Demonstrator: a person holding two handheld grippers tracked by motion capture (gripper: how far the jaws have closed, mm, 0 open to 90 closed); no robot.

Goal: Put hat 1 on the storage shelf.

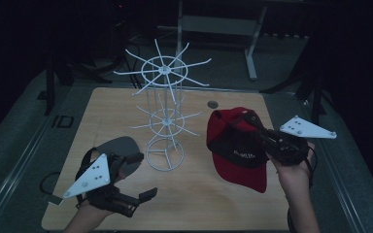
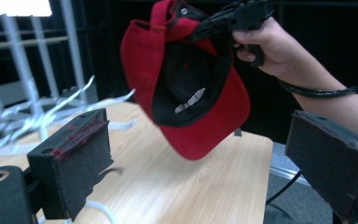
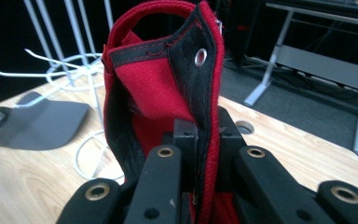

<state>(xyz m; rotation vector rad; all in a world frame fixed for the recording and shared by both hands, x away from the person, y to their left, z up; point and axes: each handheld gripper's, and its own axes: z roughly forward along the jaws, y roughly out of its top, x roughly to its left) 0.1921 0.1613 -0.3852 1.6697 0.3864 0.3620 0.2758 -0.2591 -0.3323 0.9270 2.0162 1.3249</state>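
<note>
Light wooden table top [image 1: 199, 204] with two things on it.
A white wire hanger stand [image 1: 165, 155] stands between both tongs; a flat grey cap [image 1: 119, 148] lies beside the left one.

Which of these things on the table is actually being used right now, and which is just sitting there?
In use:
- red cap, pinched at its back strap by the shut right claw, lifted off the table
- left claw, open, nothing in it
- white wire rack, probably where the cap goes

Just lying about:
- grey cap flat on the wooden table
</note>
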